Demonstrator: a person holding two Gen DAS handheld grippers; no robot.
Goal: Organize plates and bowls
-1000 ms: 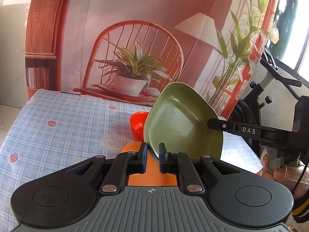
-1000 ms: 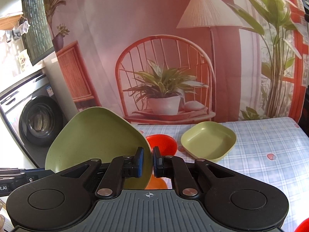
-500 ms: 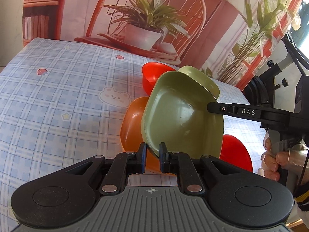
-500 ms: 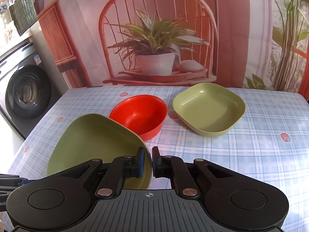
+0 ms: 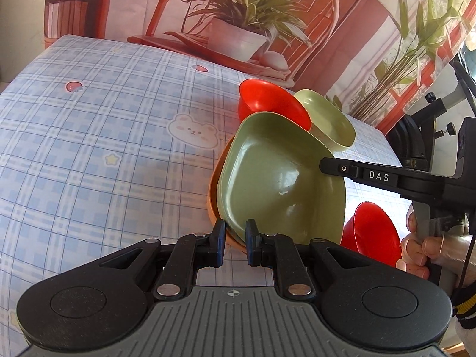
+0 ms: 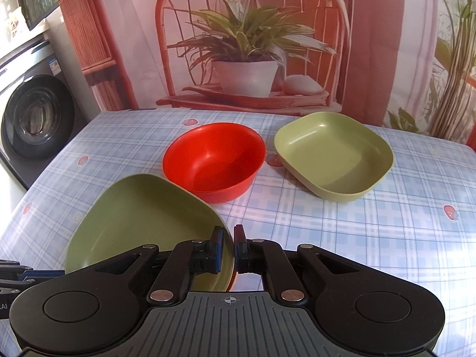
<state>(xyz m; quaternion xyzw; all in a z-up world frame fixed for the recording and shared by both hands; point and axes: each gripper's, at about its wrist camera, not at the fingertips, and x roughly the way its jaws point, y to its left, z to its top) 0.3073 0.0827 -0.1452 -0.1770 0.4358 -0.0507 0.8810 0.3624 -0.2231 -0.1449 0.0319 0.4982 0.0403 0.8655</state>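
Green plate (image 5: pixel 279 184) matte olive, rounded-square, shallow, tilted, nested over orange plate (image 5: pixel 214 190); left gripper (image 5: pixel 233 242) and right gripper (image 6: pixel 228 251) jaws both clamped on rim.

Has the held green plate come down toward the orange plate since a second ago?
Yes. The green plate, gripped by both grippers, has dropped from level with the backdrop's chair to just over the orange plate on the tablecloth.

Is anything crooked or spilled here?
Nothing is spilled or broken. The green plate is tilted: both grippers, left and right, pinch its rim over an orange plate, so it isn't flat yet. The red bowl and second green plate sit upright.
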